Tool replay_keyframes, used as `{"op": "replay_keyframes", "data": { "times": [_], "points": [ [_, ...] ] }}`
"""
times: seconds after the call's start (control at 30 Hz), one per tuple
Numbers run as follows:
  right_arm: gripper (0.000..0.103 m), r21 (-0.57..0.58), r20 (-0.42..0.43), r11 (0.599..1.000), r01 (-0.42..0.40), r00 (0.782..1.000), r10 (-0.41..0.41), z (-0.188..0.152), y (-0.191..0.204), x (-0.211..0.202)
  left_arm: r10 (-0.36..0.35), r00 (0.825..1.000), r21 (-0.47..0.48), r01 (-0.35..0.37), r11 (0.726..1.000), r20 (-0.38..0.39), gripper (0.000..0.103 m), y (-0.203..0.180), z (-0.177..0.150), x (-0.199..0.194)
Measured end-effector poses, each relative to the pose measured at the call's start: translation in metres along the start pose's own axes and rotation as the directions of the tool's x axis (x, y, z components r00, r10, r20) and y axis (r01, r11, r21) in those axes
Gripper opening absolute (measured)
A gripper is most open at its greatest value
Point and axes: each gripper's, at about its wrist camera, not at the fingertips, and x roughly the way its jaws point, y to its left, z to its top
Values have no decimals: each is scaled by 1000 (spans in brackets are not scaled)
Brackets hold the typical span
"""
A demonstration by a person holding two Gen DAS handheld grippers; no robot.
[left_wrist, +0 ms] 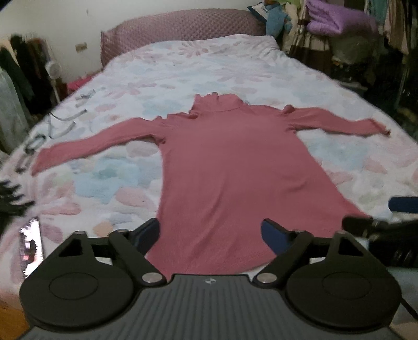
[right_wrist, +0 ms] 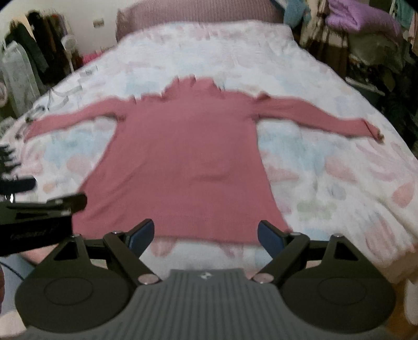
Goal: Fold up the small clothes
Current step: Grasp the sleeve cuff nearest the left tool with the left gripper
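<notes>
A pink long-sleeved turtleneck top (left_wrist: 230,167) lies flat on the bed, both sleeves spread out, collar far, hem near me. It also shows in the right wrist view (right_wrist: 188,157). My left gripper (left_wrist: 210,234) is open and empty, hovering over the hem. My right gripper (right_wrist: 206,235) is open and empty, just at the hem edge. The right gripper shows at the right edge of the left wrist view (left_wrist: 378,225); the left gripper shows at the left of the right wrist view (right_wrist: 47,206).
The bed has a flowered white, pink and blue cover (left_wrist: 183,68) and a pink headboard (left_wrist: 183,28). Small grey items (left_wrist: 65,117) lie on the bed's left side. Hanging clothes (left_wrist: 18,78) stand left; piled clothes and a purple quilt (left_wrist: 337,21) stand right.
</notes>
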Motion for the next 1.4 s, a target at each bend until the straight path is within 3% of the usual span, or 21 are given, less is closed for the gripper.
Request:
{"op": "replay_keyframes", "data": {
  "times": [0.03,0.13,0.2,0.3,0.43,0.53,0.67,0.8,0.87,0.93,0.97,1.07,1.17,1.23,1.3,1.37,1.4],
  "points": [
    [82,-1,49,1000,-12,999,12,6,-4,1,-24,1000,-26,24,999,-5,86,9,4,5],
    [82,-4,133,1000,-25,991,25,22,-16,9,-70,997,-151,65,986,-27,80,49,20,25],
    [82,1,166,999,-34,986,33,34,-26,18,-57,998,-189,54,980,-12,77,73,29,36],
    [82,3,227,997,-71,972,69,51,-40,37,18,1000,-191,-19,981,-5,72,105,45,55],
    [82,10,204,996,-92,975,88,76,-49,77,-6,1000,-238,6,971,-1,65,159,66,83],
    [82,63,156,984,-165,976,153,92,-54,107,-17,1000,-337,24,941,24,64,214,78,104],
    [82,131,107,961,-242,968,229,104,-54,143,6,998,-537,30,843,66,65,302,88,131],
    [83,156,72,962,-224,974,215,111,-51,171,98,992,-652,-21,758,82,72,375,93,158],
    [82,182,36,963,-199,980,195,115,-50,187,125,990,-710,-42,703,65,73,405,90,176],
    [83,200,14,961,-191,981,192,117,-50,199,129,991,-774,-54,630,37,73,428,82,193],
    [82,202,8,961,-188,982,191,118,-49,203,127,991,-815,-49,577,30,73,441,75,203],
    [82,179,-3,965,-189,981,193,119,-43,210,110,994,-888,-32,459,21,73,465,58,225],
    [82,143,-19,973,-183,982,188,122,-35,219,133,990,-931,-15,363,36,69,484,48,239],
    [82,131,-23,973,-189,981,193,123,-31,223,159,986,-944,0,329,55,62,486,47,242],
    [82,120,-30,975,-186,981,191,124,-29,227,184,982,-946,-12,323,50,46,491,54,245],
    [82,115,-42,978,-175,983,181,124,-28,230,196,980,-941,-40,336,28,7,494,61,249],
    [82,116,-51,980,-161,984,168,123,-28,232,194,981,-939,-53,340,15,5,495,64,249]
  ]
}}
